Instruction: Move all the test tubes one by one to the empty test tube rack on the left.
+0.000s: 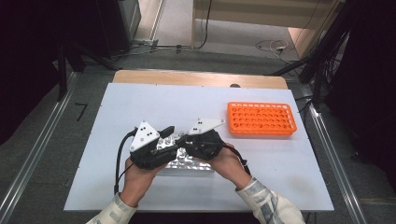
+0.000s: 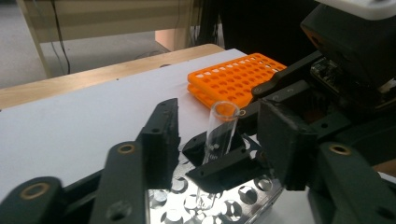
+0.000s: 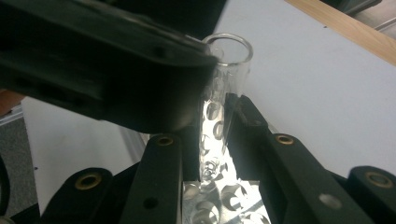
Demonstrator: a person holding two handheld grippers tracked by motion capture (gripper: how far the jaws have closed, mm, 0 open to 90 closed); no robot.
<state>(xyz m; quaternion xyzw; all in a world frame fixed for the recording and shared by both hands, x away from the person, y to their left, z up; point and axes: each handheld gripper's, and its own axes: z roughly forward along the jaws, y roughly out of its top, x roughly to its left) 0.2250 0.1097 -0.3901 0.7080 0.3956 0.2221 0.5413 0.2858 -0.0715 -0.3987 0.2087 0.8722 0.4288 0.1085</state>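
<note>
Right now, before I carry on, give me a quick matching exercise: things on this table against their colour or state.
Things:
1. glass test tube
2. orange rack
3. metal rack
4. left gripper

Colour or state:
A. empty, lying at the far right of the table
B. clear, upright, clamped by the right gripper
C. shiny, under both grippers
D. jaws either side of the tube, a gap on one side

Pairs: 1-B, 2-A, 3-C, 4-D
</note>
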